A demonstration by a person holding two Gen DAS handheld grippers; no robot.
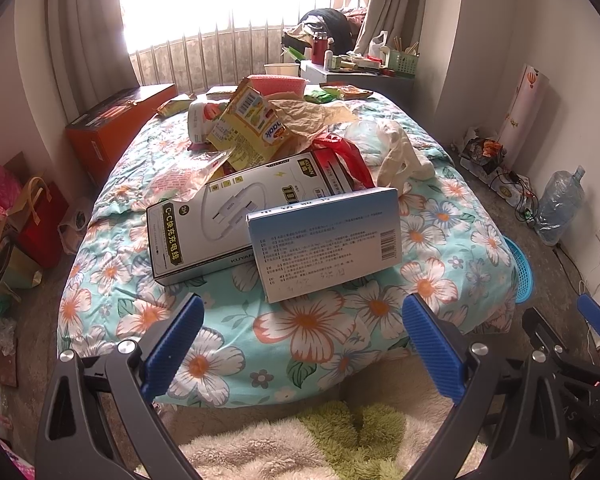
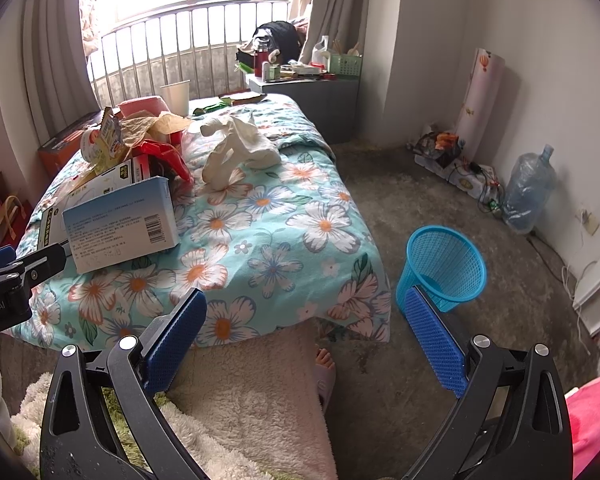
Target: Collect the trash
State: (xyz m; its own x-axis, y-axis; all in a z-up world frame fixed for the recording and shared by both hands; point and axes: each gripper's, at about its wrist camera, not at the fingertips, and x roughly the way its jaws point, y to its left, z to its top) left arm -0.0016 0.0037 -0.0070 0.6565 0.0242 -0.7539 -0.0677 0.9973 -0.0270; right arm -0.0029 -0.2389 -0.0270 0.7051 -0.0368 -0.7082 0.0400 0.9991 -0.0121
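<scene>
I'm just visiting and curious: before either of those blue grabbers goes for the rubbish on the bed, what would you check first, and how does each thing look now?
1. Left tool open and empty: ok.
2. Right tool open and empty: ok.
3. Blue basket upright on the floor beside the bed, mouth open: ok.
4. Nearest rubbish, the blue box, unobstructed in front of the left tool: ok.
5. Blue box lies flat and stable: not ok; it leans on the white cable box.
6. Basket has room: ok from the part of its inside that shows.
</scene>
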